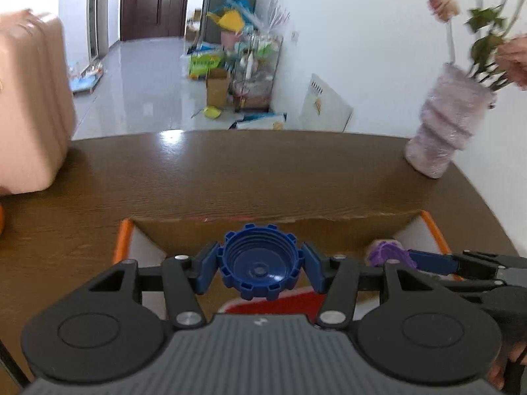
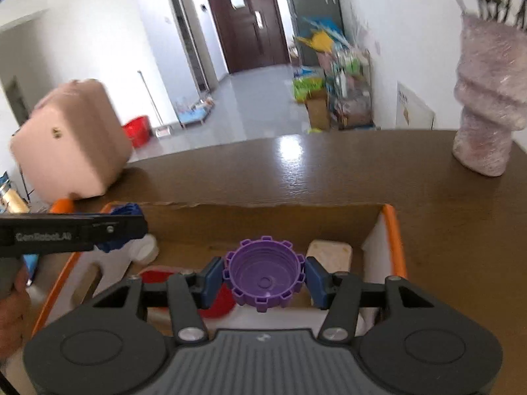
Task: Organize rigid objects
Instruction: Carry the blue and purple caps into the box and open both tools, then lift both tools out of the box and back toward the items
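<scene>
A blue toothed cap (image 1: 260, 261), hollow side facing the camera, sits between the pads of my left gripper (image 1: 260, 263), which is shut on it. My right gripper (image 2: 263, 276) is shut on a matching purple toothed cap (image 2: 263, 275). Both caps hang over an open cardboard box (image 2: 263, 212) with orange-edged flaps on the brown table (image 1: 263, 171). In the left wrist view the right gripper (image 1: 411, 258) shows from the side with the purple cap (image 1: 388, 253). In the right wrist view the left gripper (image 2: 125, 227) comes in from the left with the blue cap (image 2: 126, 212).
Inside the box lie a red item (image 2: 214, 299), a white container (image 2: 145, 250) and a beige block (image 2: 329, 253). A pink case (image 2: 72, 141) stands at the table's left end. A pale ribbed vase (image 1: 444, 125) with artificial flowers stands at the right. A hand (image 2: 13, 312) holds the left gripper.
</scene>
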Available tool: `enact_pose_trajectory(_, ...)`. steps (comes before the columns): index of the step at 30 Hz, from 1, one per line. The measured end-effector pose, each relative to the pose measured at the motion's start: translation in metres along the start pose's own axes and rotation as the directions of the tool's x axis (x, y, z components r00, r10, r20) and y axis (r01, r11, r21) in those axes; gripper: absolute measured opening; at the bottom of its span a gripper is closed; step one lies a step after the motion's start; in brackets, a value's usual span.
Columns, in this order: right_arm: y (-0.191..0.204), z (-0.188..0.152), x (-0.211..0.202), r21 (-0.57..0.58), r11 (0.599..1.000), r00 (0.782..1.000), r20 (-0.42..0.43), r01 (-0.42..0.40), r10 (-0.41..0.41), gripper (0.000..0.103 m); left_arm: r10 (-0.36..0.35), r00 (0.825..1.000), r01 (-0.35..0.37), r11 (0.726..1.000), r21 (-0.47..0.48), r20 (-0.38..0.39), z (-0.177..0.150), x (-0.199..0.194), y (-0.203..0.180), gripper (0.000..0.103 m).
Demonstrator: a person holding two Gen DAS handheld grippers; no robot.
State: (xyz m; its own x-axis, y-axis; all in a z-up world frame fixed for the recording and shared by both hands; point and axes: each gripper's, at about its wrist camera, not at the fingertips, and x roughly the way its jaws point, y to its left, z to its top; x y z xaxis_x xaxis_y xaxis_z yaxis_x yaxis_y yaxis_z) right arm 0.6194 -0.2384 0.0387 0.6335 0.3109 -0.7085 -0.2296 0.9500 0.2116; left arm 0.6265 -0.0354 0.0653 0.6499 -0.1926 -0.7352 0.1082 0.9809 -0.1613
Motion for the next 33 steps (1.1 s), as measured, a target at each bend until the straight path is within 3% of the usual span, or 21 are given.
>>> enact_pose_trajectory(3,-0.002,0.010,0.033,0.029,0.999,0.998,-0.059,0.025,-0.023,0.054,0.026,0.998,-0.028,0.999,-0.043,-0.052,0.006,0.032,0.002,0.056)
enact_pose_trajectory(6,0.007,0.013,0.051,-0.026,0.992,0.992,-0.031,0.122,-0.123,0.070,0.019,0.998,-0.023,0.998,-0.057,-0.065,0.004,0.048,0.004,0.068)
enact_pose_trajectory(13,0.018,0.012,0.051,-0.059,0.995,0.995,-0.043,0.084,-0.086,0.072,0.019,0.998,-0.020,1.000,-0.024,-0.056,0.000,0.038,0.008,0.077)
enact_pose_trajectory(24,0.025,0.008,-0.011,-0.068,0.993,0.996,-0.014,0.092,-0.094,0.075,0.033,0.999,-0.033,0.999,0.030,0.008,-0.012,-0.035,0.005,0.082)
enact_pose_trajectory(33,0.026,-0.033,-0.109,-0.067,0.993,0.994,0.057,0.097,-0.094,0.080,0.035,0.992,-0.045,0.996,0.082,0.121,-0.074,-0.140,0.016,0.087)
